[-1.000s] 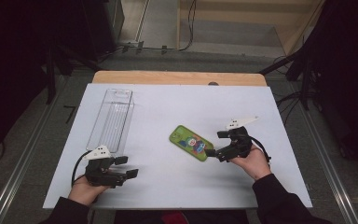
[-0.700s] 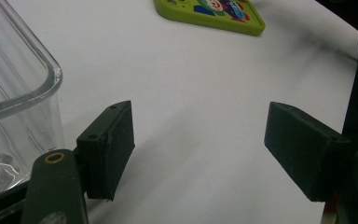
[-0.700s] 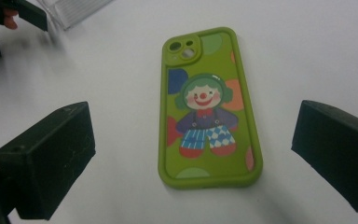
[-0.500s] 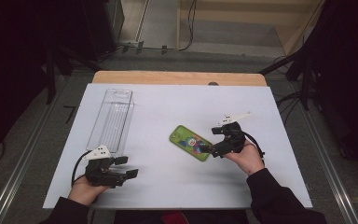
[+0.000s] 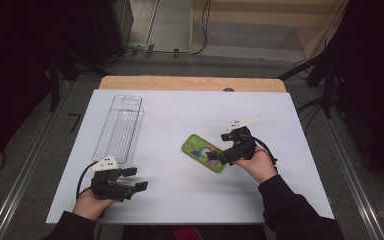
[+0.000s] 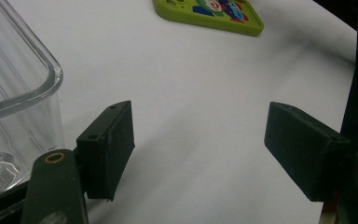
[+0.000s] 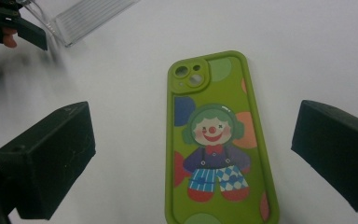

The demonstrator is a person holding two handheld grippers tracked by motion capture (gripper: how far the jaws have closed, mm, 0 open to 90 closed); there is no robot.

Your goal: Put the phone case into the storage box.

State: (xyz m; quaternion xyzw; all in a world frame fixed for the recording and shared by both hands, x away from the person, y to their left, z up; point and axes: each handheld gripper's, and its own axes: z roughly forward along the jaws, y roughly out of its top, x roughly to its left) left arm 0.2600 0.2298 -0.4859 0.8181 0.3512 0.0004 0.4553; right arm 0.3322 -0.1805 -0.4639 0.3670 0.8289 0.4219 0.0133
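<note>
We see a desk (image 5: 180,200) with a white top and a light wooden edge strip (image 5: 190,83) along its far side. Grey floor (image 5: 30,145) around it, metal rails (image 5: 15,190) running along both sides. Black cables (image 5: 175,51) lie on the floor beyond. Dark equipment stands (image 5: 55,75) left and right, surroundings dim. Pale wooden boards (image 5: 260,20) at the far end.

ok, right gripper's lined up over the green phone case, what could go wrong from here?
1. The phone case lies flat on the white table; the open right gripper straddles it, so closing may scrape the surface or slide over its rim.
2. A nudged case could skid.
</note>
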